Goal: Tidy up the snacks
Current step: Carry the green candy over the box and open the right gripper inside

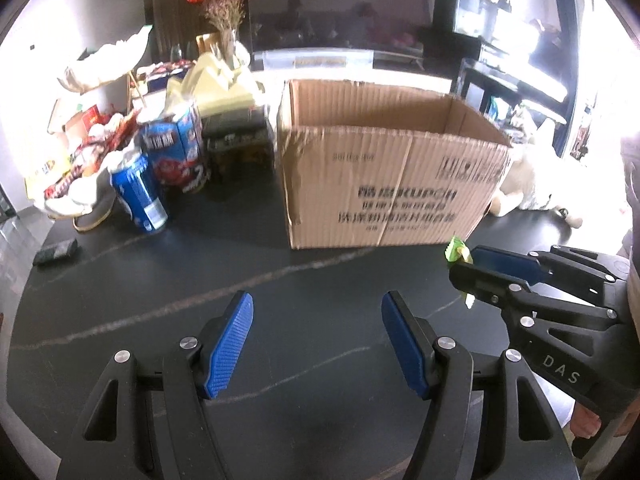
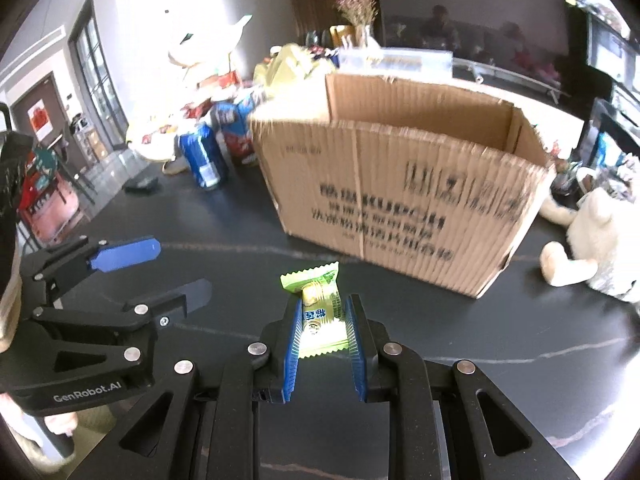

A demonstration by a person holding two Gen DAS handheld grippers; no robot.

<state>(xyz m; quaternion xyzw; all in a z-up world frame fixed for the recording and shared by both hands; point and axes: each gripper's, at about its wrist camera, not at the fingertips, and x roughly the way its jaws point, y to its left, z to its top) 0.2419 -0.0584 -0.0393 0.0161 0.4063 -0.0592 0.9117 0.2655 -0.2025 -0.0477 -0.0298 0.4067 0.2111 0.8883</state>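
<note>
1. Your right claw (image 2: 323, 322) pinches the green snack packet (image 2: 320, 304) above the bench (image 2: 520, 340), just short of the cardboard box (image 2: 400, 184); your left claw (image 1: 316, 344) is spread and holds nothing.
2. The slick wrapper could slip out; its free end may snag the box's near wall if you carry it low.
3. The box floor is hidden; its print is blurred.
</note>
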